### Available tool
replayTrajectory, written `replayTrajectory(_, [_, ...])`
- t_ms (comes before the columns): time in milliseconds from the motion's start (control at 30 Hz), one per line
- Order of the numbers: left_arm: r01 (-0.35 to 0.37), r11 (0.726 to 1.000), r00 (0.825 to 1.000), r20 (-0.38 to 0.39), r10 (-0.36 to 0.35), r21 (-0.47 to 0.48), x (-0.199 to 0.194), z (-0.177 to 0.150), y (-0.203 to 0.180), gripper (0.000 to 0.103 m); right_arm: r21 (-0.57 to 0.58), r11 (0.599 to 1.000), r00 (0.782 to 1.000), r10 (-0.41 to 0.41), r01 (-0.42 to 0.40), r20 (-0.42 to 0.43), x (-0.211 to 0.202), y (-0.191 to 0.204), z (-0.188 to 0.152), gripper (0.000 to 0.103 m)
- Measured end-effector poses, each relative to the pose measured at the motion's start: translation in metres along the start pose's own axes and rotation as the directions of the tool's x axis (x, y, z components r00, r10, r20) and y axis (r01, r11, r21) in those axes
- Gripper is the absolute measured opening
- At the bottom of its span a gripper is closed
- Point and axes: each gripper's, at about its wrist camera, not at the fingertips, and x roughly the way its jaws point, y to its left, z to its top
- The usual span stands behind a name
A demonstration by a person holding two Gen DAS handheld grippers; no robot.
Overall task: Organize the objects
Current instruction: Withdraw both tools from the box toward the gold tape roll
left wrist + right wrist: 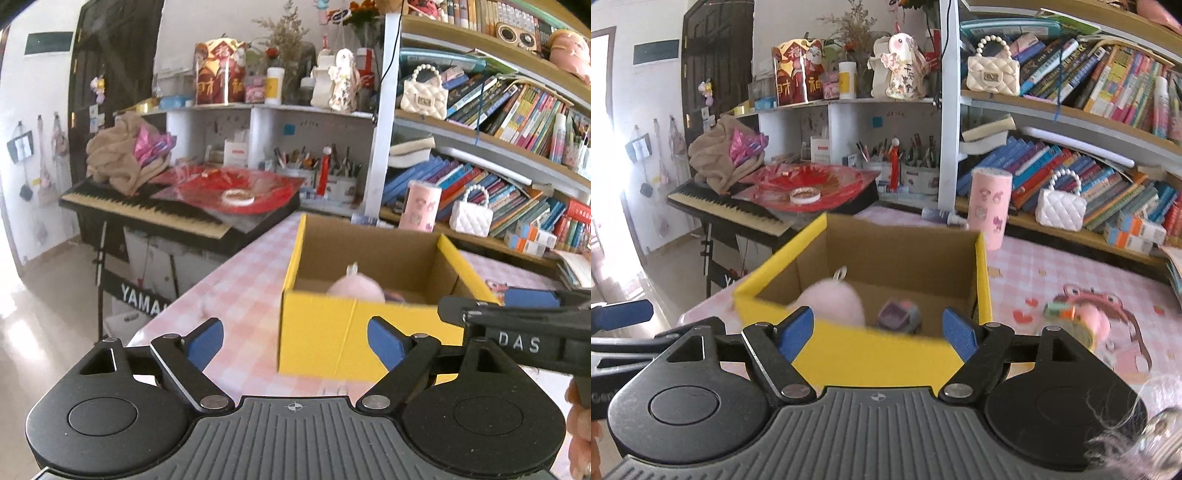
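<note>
Left wrist view — gripper: the left gripper (pixel 295 343) stands wide apart with nothing between its blue pads, just short of the near wall of the yellow box (pixel 351 332).
Left wrist view — box: it sits on the pink checked table (pixel 236 280), open at the top; a pink plush ball (pixel 354 288) peeps over the rim from inside.
Left wrist view — neighbour: the other tool crosses the right edge, beside the box.
Right wrist view — gripper: the right gripper (pixel 878 332) is open too and holds nothing; the box's near wall lies between and beyond its pads, untouched as far as I can tell.
Right wrist view — contents: the plush ball and a small purple-grey toy (pixel 899 314) lie on the box floor (both blurred).
Right wrist view — still out: a small colourful toy (pixel 1075 321) lies on the table to the right of the box, well apart from it.
Step in hand, judged: fetching the next loose item.
Doing it well: swing the right gripper over to the toy, keep the pads spread until they straddle it, close on its firmest part, then lift clear of the box rim before dropping it in.
</note>
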Motion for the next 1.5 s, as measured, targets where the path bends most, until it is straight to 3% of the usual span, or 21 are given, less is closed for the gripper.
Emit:
replayTrajectory(200, [-0.033,0.999,0.999,-0.039,0.033,0.01,-0.019,-0.025,0.002,0.087,-0.017,0.999,0.998,-0.052,0.051,-0.027,-0.028,0.013,-0.037,0.075])
replayTrajectory(567, [0.014,1.0,0.992,-0.125,-0.011,0.025,-0.039,-0.057,-0.001,0.087,0.034,0.988,0.982,-0.145,0.15,-0.121,-0.059,0.008,-0.081,0.076])
replayTrajectory(933, [0.123,0.989,0.98,-0.166,-0.109,0.083,-0.05,-0.074,-0.028,0.087,0.106,0.961,0.957,-0.237,0.257,-0.169,-0.093,-0.011,-0.114,0.077])
replayTrajectory(1233, [0.232,0.963,0.961,-0.188,-0.205,0.139,-0.051,-0.079,-0.063,0.089,0.172,0.914,0.923,-0.335,0.366,-0.188,-0.12,-0.038,-0.129,0.079])
replayTrajectory(1500, [0.287,0.943,0.946,-0.206,-0.25,0.169,-0.047,-0.081,-0.089,0.09,0.204,0.886,0.904,-0.378,0.416,-0.201,-0.129,-0.06,-0.134,0.079])
